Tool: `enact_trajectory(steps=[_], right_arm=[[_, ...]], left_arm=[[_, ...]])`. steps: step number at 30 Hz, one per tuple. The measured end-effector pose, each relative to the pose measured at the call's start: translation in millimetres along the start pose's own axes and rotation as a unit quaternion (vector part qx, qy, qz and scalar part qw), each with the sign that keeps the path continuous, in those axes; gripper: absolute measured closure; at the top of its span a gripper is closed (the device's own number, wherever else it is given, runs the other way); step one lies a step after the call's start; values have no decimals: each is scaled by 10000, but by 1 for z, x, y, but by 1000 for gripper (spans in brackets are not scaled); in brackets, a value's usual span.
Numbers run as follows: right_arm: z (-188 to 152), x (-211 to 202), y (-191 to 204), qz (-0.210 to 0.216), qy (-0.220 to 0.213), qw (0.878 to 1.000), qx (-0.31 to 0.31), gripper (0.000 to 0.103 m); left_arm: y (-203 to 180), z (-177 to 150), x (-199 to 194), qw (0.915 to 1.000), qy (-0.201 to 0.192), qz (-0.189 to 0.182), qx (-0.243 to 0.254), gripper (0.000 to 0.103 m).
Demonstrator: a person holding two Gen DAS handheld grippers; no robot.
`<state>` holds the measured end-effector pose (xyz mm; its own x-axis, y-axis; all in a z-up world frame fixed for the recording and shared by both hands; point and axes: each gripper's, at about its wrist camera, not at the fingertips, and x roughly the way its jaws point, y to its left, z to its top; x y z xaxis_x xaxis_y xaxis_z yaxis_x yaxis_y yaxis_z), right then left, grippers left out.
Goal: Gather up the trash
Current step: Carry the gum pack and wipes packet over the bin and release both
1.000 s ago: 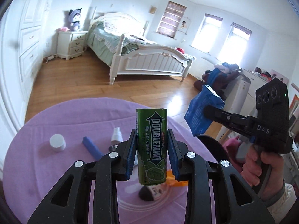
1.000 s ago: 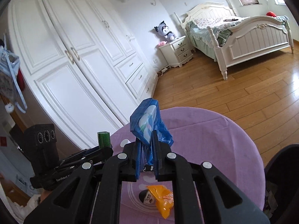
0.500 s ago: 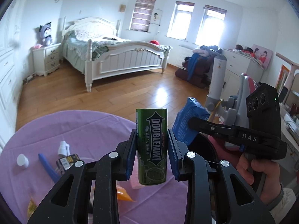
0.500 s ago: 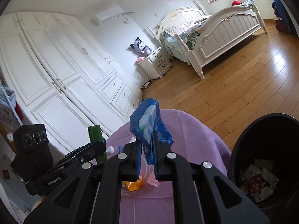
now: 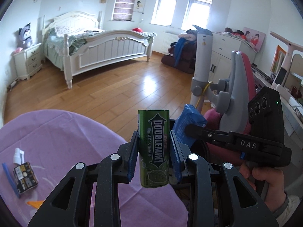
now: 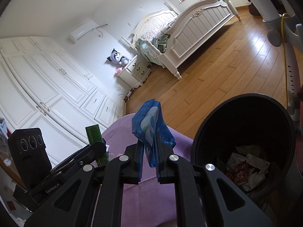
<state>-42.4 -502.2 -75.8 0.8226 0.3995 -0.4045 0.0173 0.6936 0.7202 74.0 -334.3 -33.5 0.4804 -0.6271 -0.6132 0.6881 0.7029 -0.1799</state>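
The left gripper (image 5: pixel 153 157) squeezes a green gum box (image 5: pixel 153 147) that stands up straight between its blue pads. The right gripper (image 6: pixel 148 160) is closed tight on a crumpled blue wrapper (image 6: pixel 150 128). The black trash bin (image 6: pixel 244 113) stands just beside the purple table (image 5: pixel 56 132); its far side runs out of the picture, and the papers inside are hard to make out. In the left view the bin is mostly hidden behind the grippers. A small dark packet (image 5: pixel 25 177) and a blue stick (image 5: pixel 9 177) lie near the table's left edge. The wood floor (image 5: pixel 113 87) past the table is open.
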Motion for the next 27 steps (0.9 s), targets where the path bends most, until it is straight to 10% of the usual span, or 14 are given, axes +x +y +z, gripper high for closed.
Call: enact_trajectory(steps=[27], right_arm=[[-4,-11,-91,-597,26,9960,659,92]], left_arm=[[-44,-3,104,9965,771,-332,15,71]])
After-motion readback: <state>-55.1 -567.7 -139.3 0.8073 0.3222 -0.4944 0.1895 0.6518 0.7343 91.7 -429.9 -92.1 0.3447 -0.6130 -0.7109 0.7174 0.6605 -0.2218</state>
